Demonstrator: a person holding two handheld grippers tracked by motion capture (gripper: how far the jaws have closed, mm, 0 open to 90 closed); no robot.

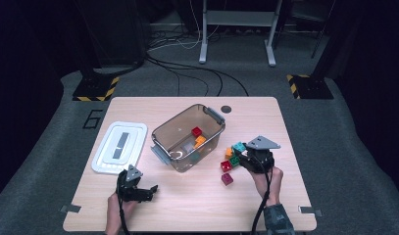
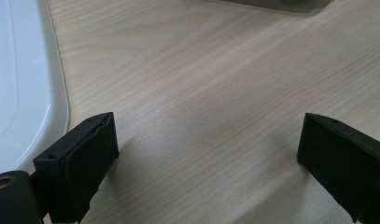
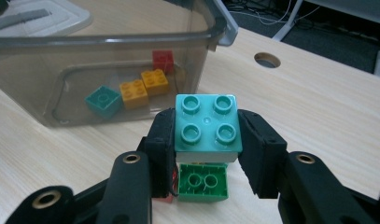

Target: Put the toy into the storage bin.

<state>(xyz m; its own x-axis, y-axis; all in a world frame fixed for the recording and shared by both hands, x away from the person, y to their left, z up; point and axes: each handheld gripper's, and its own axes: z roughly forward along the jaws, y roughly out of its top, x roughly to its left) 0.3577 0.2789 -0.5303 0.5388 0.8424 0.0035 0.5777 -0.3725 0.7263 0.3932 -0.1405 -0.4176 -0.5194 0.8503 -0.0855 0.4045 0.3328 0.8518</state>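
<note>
Left hand-held gripper (image 1: 149, 188) rests low over the bench (image 1: 197, 205) near its front edge, jaws spread wide with nothing but bare wood between them; the white lid (image 1: 119, 147) lies just beside it. One lid, flat, well apart from the work in hand.

Centre of the bench: one clear grey bin (image 1: 188, 137), open-topped, with a handle at each end. Inside it I count three bricks in the right gripper view: one teal (image 3: 103, 101), one orange (image 3: 144, 87) (it reads as two orange pieces joined, though I cannot tell for certain), one red (image 3: 163, 60).

Right hand-held gripper (image 3: 206, 133) is closed on a turquoise four-stud brick (image 3: 206, 122), pads (image 3: 162, 140) bearing on two opposite side walls, studs facing up. The brick is held clear above the loose pile, to the right of the bin.

Handling judgement: rigid moulded plastic, light, not fragile. Side walls are smooth and somewhat slippery, so flat opposite faces are the correct purchase, as taken here; a corner or stud grip would likely twist out.

Loose bricks on the bench beside the bin: one green (image 3: 202, 182), one orange (image 1: 229, 152), two red (image 1: 226, 172), as far as the high view allows.
</note>
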